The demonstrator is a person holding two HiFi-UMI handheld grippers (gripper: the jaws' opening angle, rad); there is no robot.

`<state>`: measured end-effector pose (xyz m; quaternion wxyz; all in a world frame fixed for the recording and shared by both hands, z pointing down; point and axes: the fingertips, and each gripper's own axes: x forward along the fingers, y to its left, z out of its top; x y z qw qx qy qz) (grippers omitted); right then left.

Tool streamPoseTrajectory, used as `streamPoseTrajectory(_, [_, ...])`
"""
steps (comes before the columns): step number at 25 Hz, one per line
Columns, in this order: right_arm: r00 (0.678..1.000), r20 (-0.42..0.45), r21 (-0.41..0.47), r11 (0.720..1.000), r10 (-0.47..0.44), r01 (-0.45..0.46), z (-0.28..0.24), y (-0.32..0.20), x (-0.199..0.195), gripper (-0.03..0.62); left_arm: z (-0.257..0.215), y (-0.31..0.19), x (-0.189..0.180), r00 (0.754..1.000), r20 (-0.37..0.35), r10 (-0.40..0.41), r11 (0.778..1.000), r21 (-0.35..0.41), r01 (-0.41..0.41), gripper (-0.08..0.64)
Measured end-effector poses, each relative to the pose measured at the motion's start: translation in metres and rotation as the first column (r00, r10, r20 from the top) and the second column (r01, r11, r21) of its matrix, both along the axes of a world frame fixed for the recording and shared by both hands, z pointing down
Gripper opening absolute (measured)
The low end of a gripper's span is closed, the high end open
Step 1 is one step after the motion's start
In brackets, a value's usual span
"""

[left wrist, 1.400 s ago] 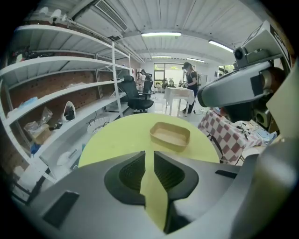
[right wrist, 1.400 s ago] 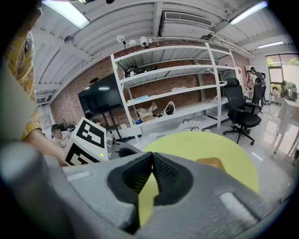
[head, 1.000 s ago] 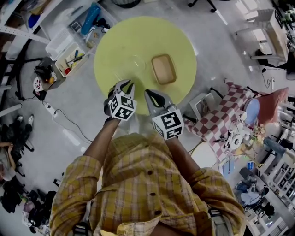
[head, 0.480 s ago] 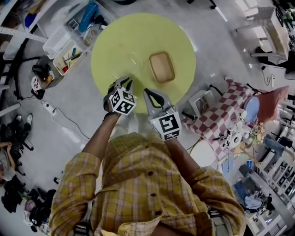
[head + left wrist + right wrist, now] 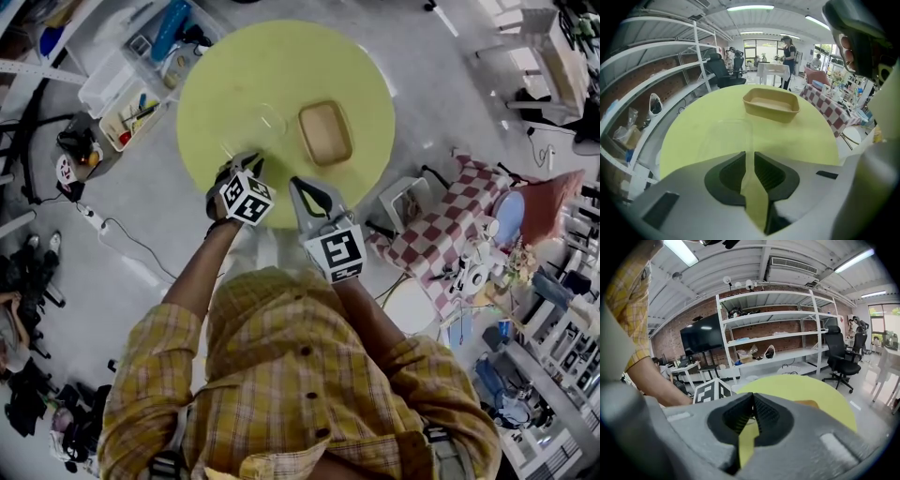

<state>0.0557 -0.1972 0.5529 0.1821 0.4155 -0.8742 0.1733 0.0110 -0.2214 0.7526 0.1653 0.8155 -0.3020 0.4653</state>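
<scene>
Since a moment ago the left gripper (image 5: 750, 158) has come forward and dipped, so in its own view the tabletop now fills far more of the picture and everything on it sits closer. We start with the big one: the round yellow-green table (image 5: 281, 70), which from the head view lies straight ahead of both grippers. On it, right of centre, rests the tan tray (image 5: 325, 132), shallow and upright. Just beside it to the left we pick out the clear container (image 5: 255, 128), see-through and faint, directly in line with the left gripper and nearest to it, not touched. That gripper hovers at the table's near edge with its jaws drawn to a narrow slit, only tabletop showing in the gap. The right gripper (image 5: 753, 398) hangs alongside, further from the container, its jaws pinched together at the tips and gripping nothing. In its view the left gripper's marker cube (image 5: 712, 391) shows low at the left.
</scene>
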Motion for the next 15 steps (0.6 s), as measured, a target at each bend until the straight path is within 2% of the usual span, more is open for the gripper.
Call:
streamPoseTrajectory(11, [1.0, 0.006, 0.001, 1.0, -0.002, 0.002, 0.003, -0.005, -0.007, -0.002, 0.024, 0.002, 0.0, 0.998, 0.05, 0.049, 0.996, -0.074, -0.045, 0.04])
streamPoseTrajectory(15, [1.0, -0.001, -0.006, 1.0, -0.009, 0.009, 0.007, -0.005, -0.009, -0.002, 0.028, -0.001, -0.002, 0.997, 0.058, 0.045, 0.995, -0.089, -0.04, 0.04])
